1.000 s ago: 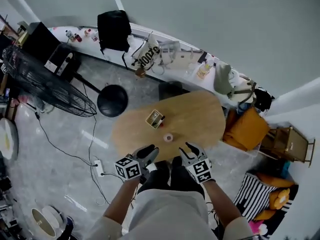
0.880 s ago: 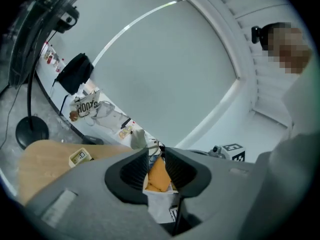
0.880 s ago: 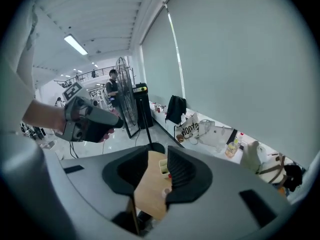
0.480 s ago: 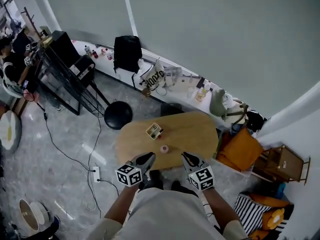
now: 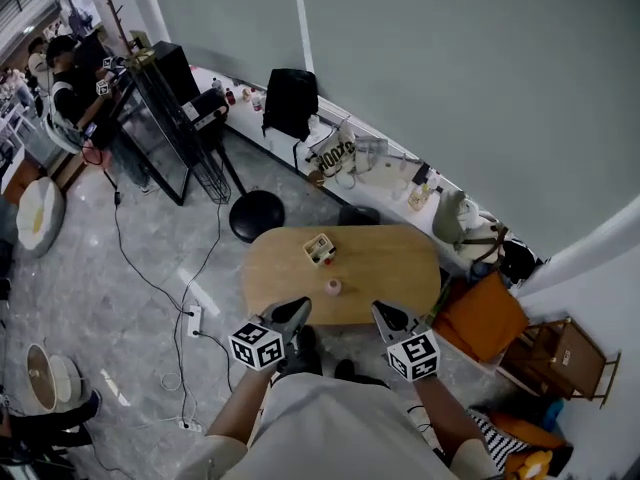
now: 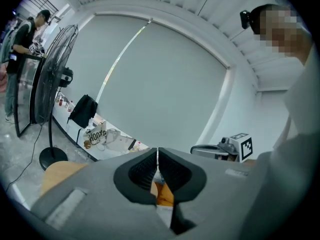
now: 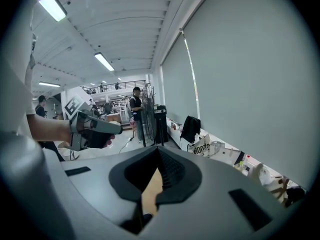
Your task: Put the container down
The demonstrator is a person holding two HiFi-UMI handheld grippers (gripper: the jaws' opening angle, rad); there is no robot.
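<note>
One container [image 5: 333,287], one box [image 5: 319,249] on the table [image 5: 395,268]; your left gripper [image 5: 292,313] and right gripper [image 5: 384,317] are fully closed, empty.

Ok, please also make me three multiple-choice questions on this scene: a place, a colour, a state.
1. Where does the small container stand?
A) on the floor
B) on the wooden table
C) on the wall ledge

2. What colour is the round stool beside the table?
A) black
B) red
C) white

3. How are the left gripper and the right gripper?
A) both wide open
B) one holds the container
C) both shut, empty

1 B: it sits on the tabletop.
2 A: its seat is black.
3 C: each gripper view shows jaws together, nothing between.
</note>
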